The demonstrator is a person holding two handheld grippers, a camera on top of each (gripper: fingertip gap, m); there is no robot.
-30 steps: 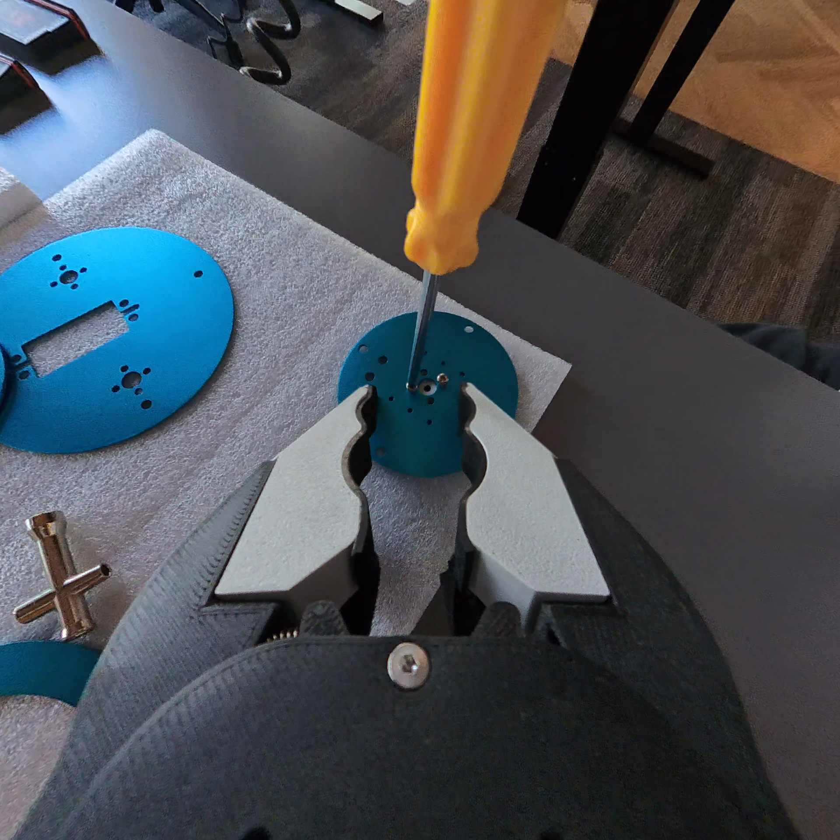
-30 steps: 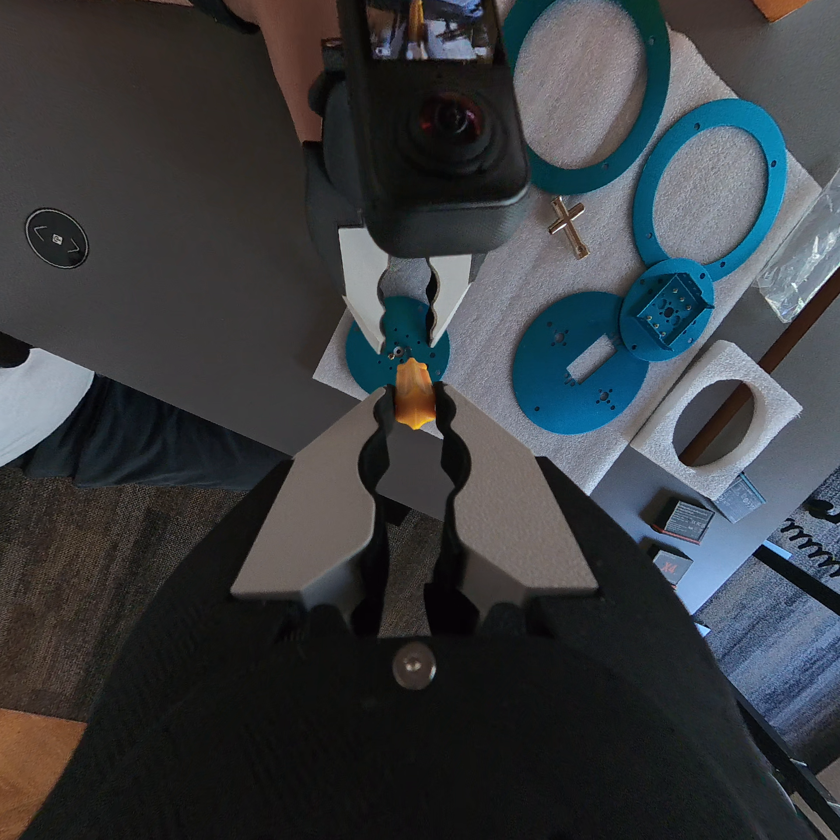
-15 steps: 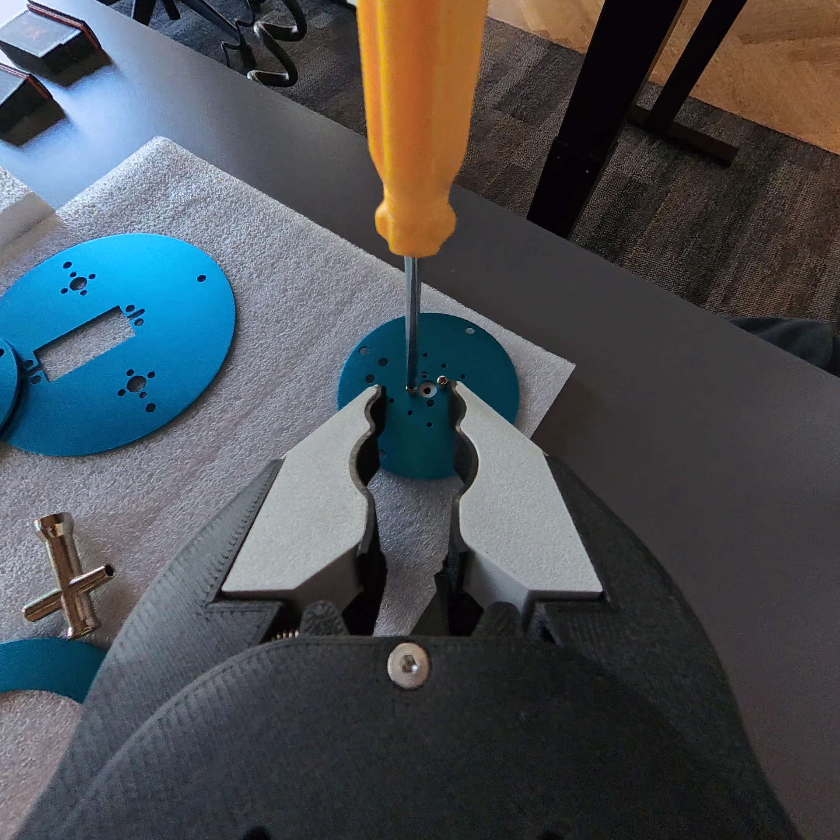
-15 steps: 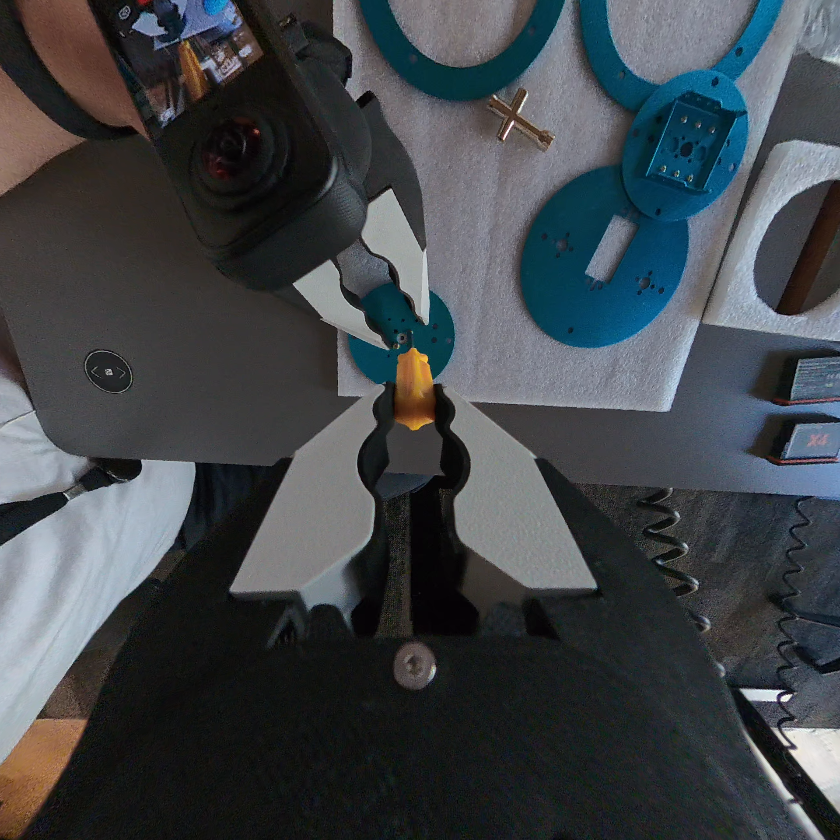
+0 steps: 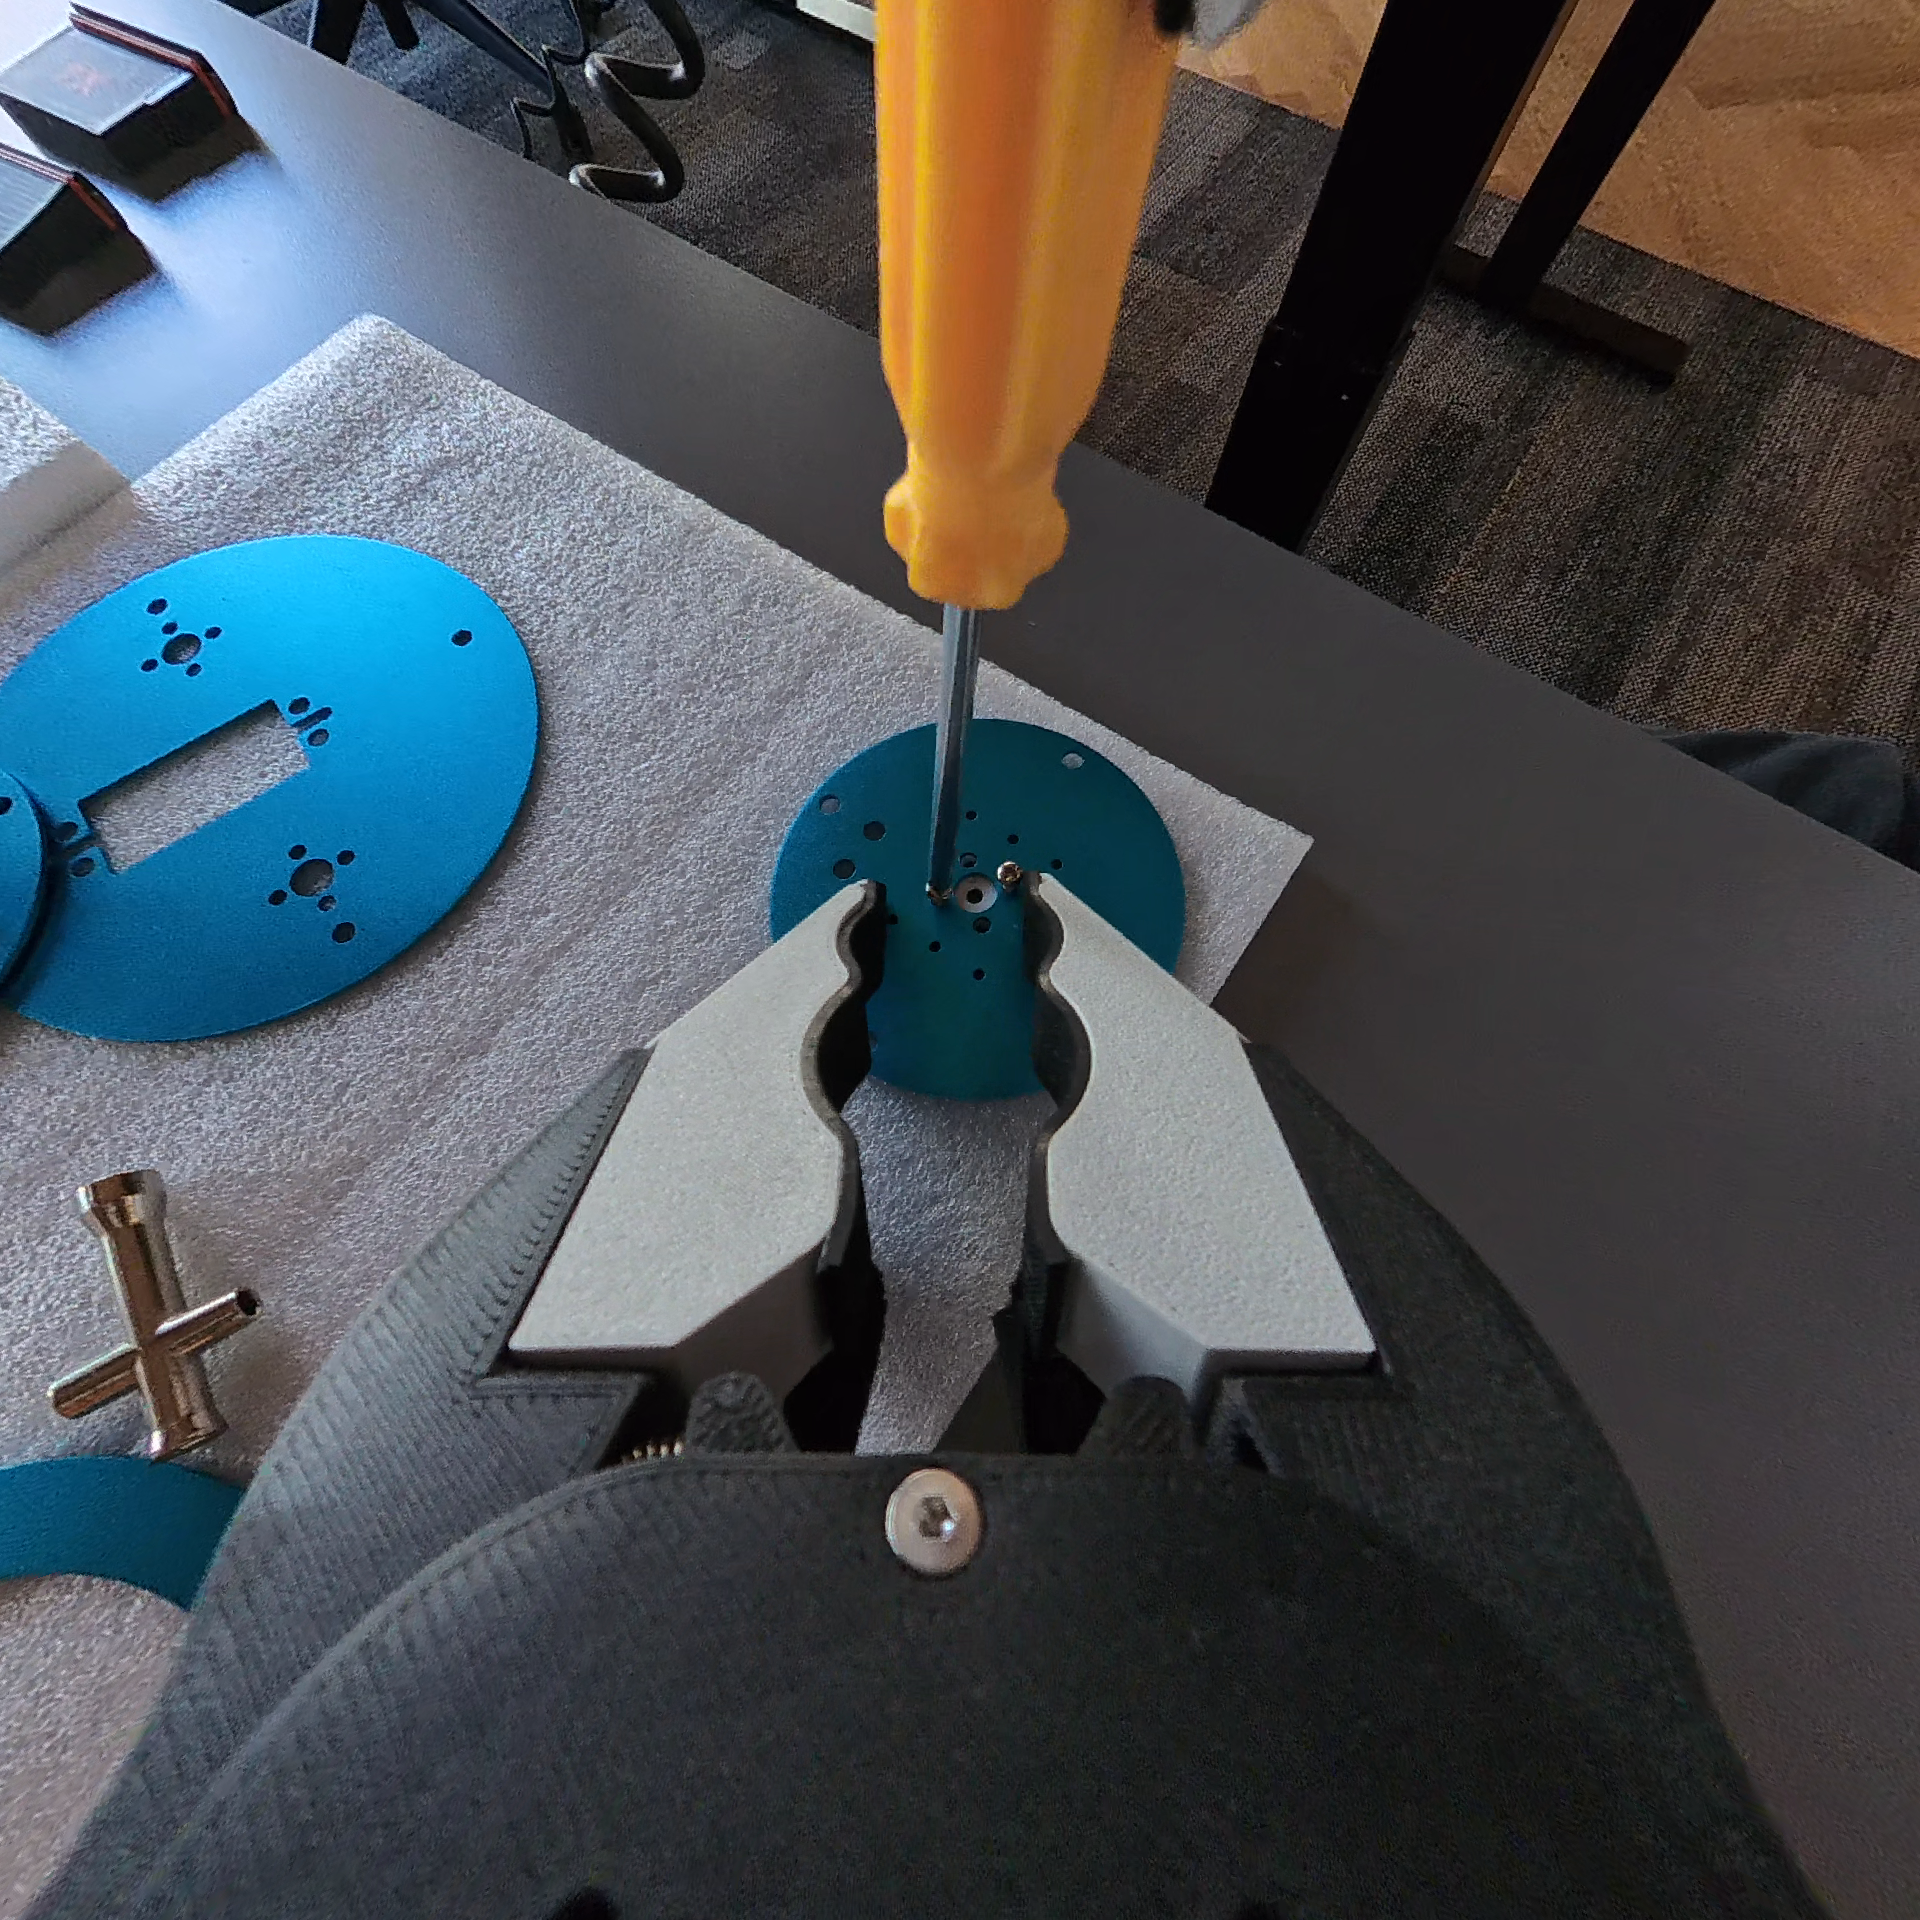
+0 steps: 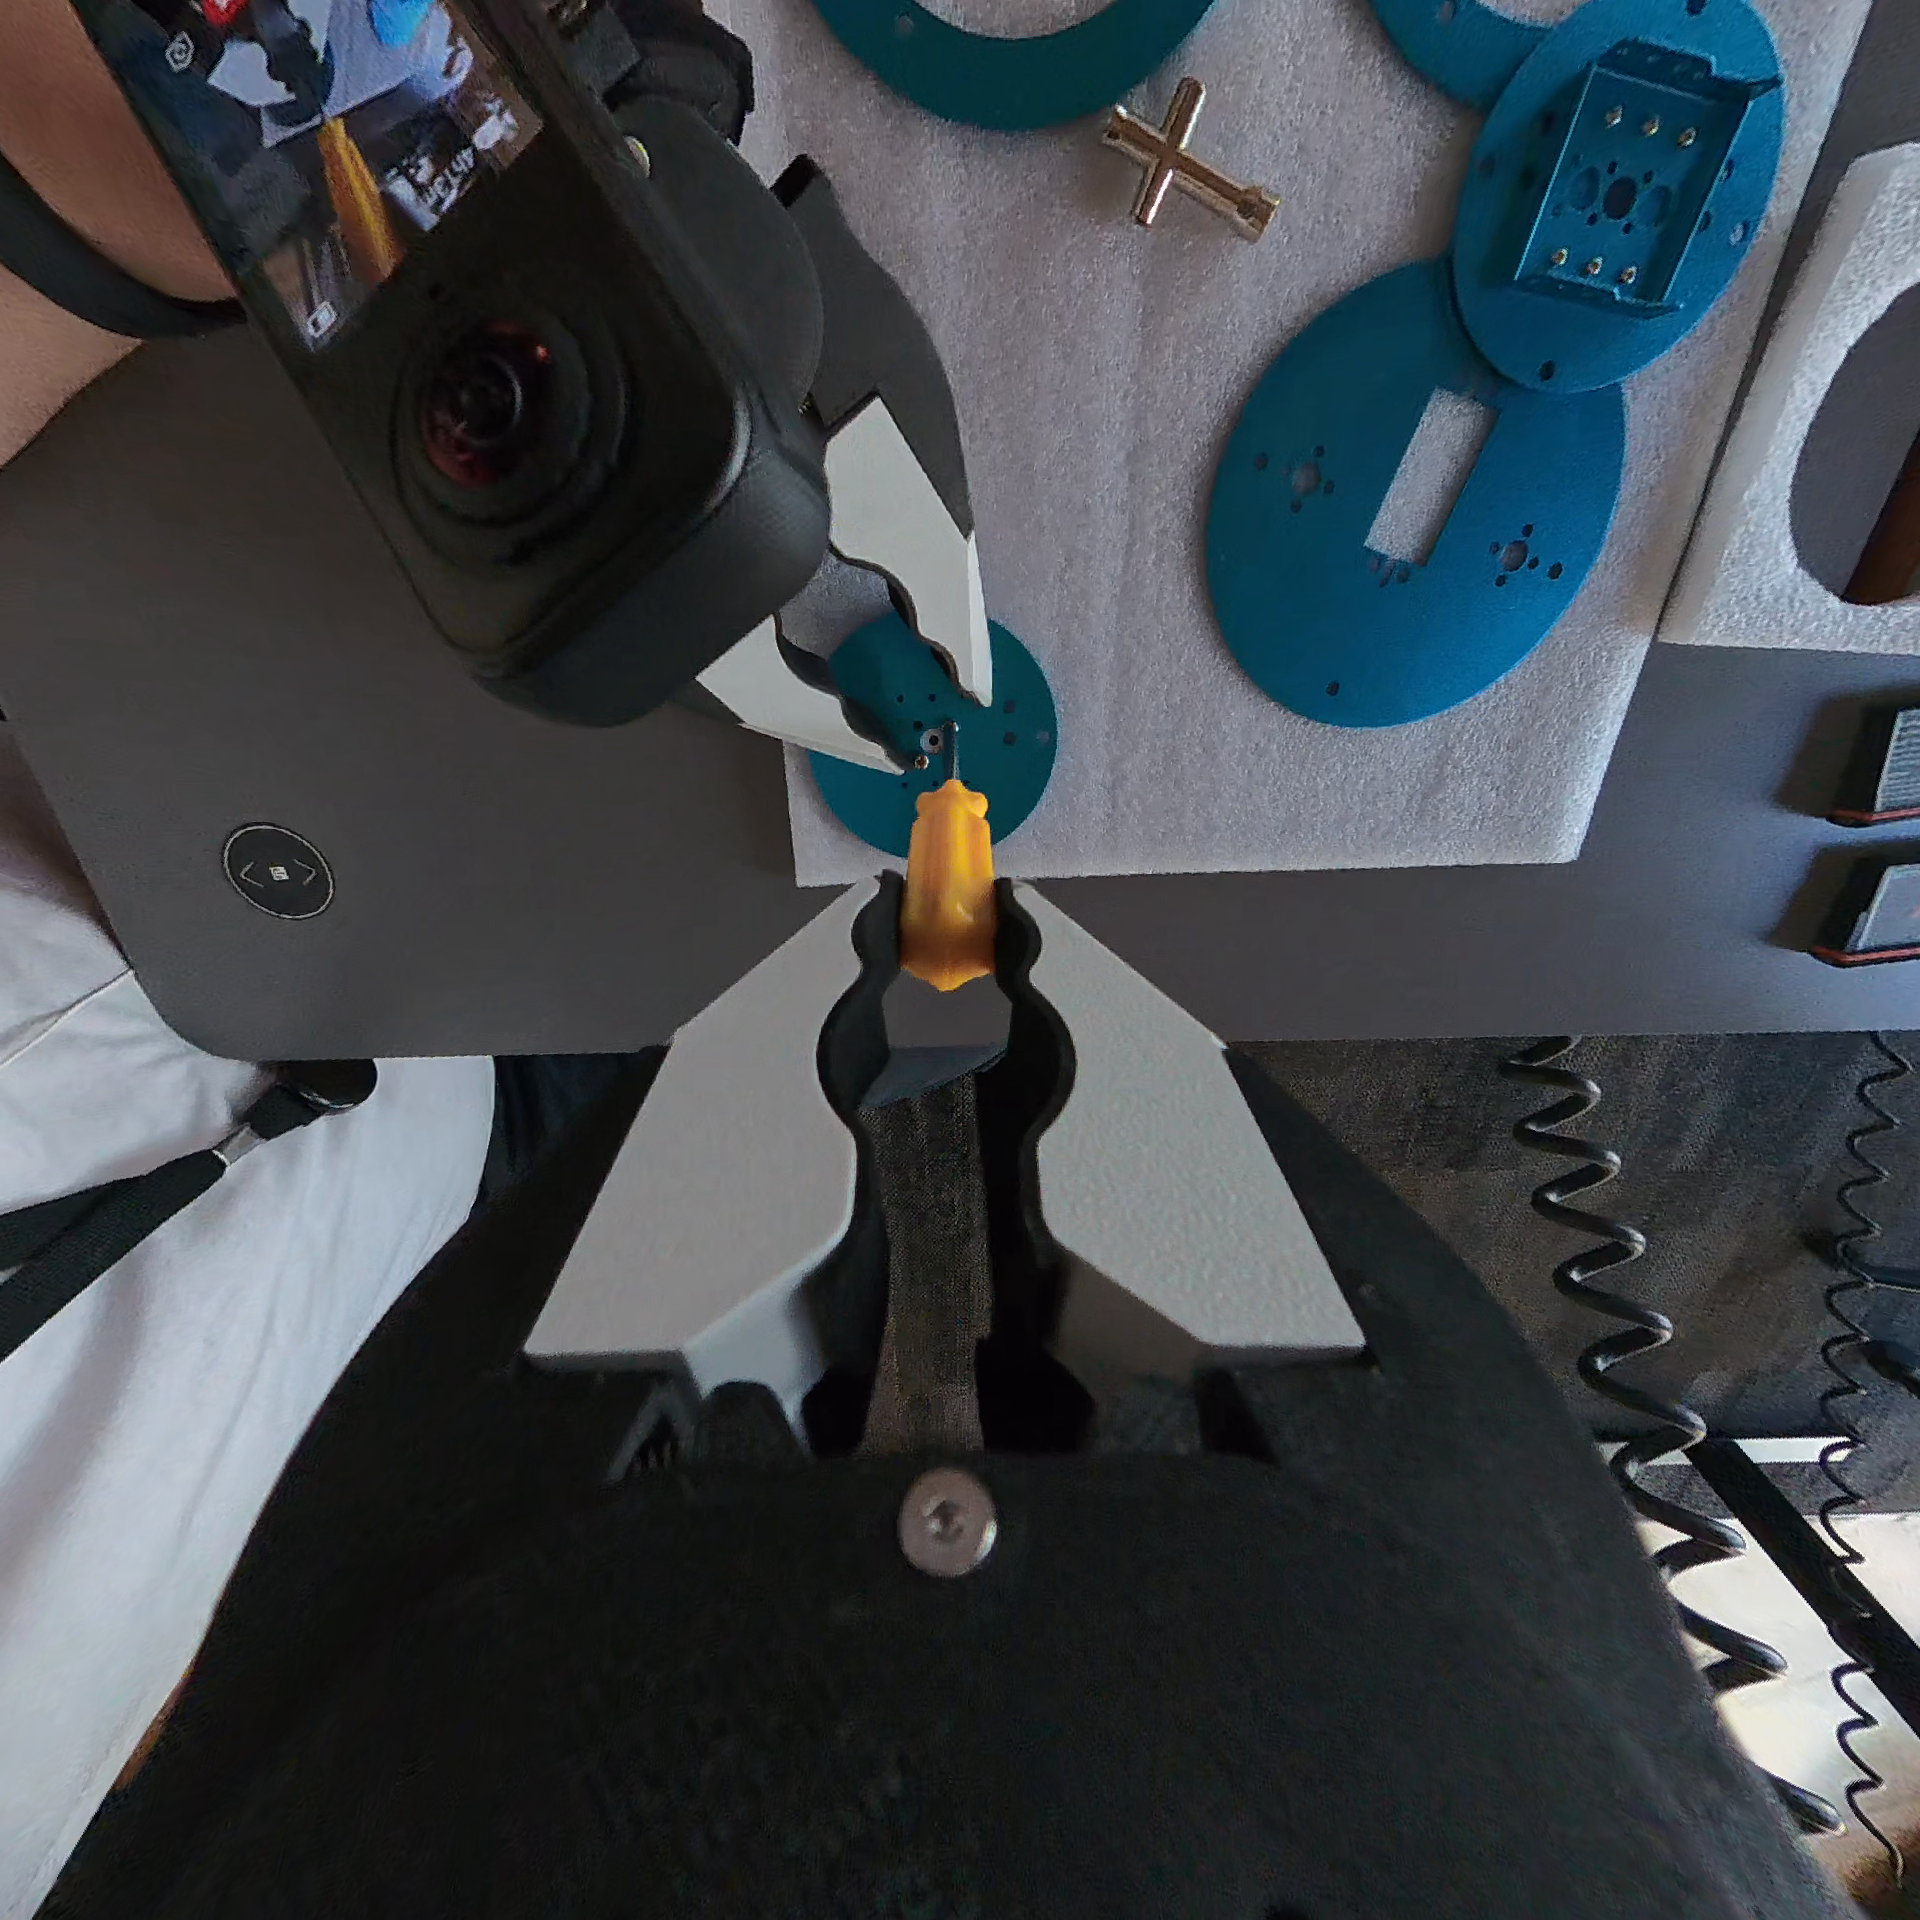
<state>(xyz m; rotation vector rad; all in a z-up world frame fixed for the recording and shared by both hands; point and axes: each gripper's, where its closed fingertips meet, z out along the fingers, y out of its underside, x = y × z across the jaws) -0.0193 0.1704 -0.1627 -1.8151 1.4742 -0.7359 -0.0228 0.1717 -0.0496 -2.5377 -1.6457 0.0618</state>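
**Screwdriver seated on small disc, disc pinned by left jaws**

The left gripper is set low over the small blue disc, which lies on the white foam sheet near the right edge of the counter. Its jaws stand partly open and hold nothing between them; the two tips rest on, or just above, the near half of the disc, either side of its central hole. Contact cannot be confirmed from the pictures.

The right gripper has its jaws closed on the handle of the yellow screwdriver. The tool is held close to upright, its tip set on a small screw just left of the central hole. A second screw is seen just right of that hole.

For the step in hand, it is judged that the shaft should be kept in line with the screw, downward pressure maintained while the handle is turned, and the disc held flat so that it does not spin on the foam.

Compared with a second ago, the handle, then tilted to the right, has been brought nearer to vertical, while the tip has stayed on the same screw. The right wrist view has swung round the tool, which suggests a turn of the handle. The left jaws have stayed on the disc.

To the left lie a large blue plate with a rectangular cut-out and a metal cross wrench.
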